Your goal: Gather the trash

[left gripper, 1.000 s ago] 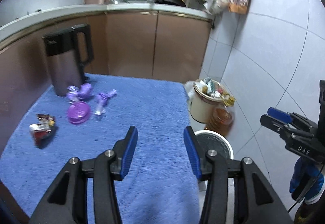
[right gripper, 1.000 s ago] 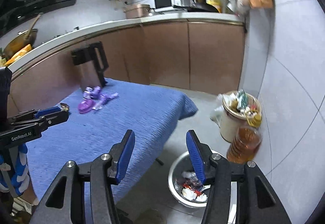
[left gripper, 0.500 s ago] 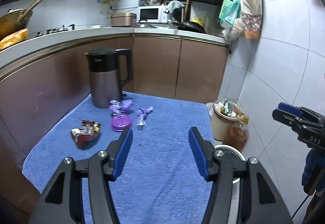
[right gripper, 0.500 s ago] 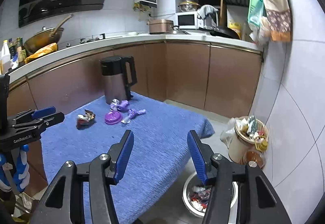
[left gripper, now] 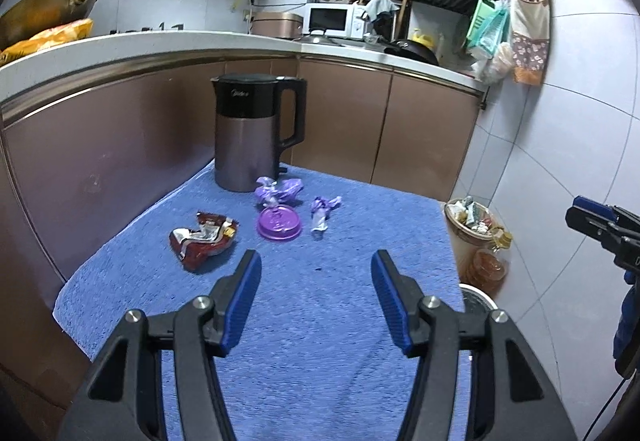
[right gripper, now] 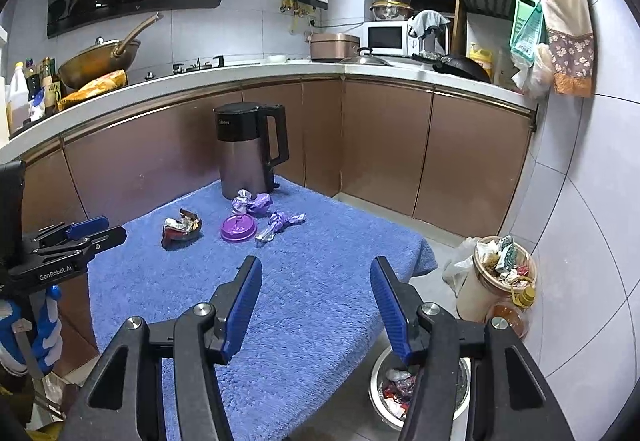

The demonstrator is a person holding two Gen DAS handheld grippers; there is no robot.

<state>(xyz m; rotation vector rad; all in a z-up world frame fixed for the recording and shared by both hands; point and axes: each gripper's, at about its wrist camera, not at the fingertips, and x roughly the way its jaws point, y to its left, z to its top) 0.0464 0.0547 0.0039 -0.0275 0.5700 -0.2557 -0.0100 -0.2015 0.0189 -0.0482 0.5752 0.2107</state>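
Kitchen scene, two fisheye views along handheld grippers. A blue towel covers the tabletop (left gripper: 320,321), w/ brown cabinets behind.

Left gripper (left gripper: 316,297): jaws spread, nothing between them. They have just been opening wider vs. a second ago, and nothing was between them then either. Right gripper (right gripper: 316,301): jaws also spread and empty, hovering over the tabletop's near right edge.

Trash left on the towel, all near its far end: a crumpled red wrapper (left gripper: 202,237) at left; a flat purple lid (left gripper: 279,223) in the middle; a scrunched purple wrapper (left gripper: 280,191) just behind the lid; a twisted purple-and-silver wrapper (left gripper: 323,213) just right of the lid. A dark kettle (left gripper: 250,133) stands behind them; not trash, probably.

On the floor right of the tabletop, a steel bin (right gripper: 420,389) sits almost under the right gripper w/ wrappers already inside. Beside it, an overfilled cream bucket (right gripper: 494,281) and an oil bottle (right gripper: 516,309).

What changed: both views have pulled back and levelled from a closer, tilted look at the towel, so the four pieces now sit farther off and centred ahead.

Meaning, as a guess: both grippers are empty and reset for another pick. Four pieces remain, so the job is partway. The red wrapper is nearest the left jaws.
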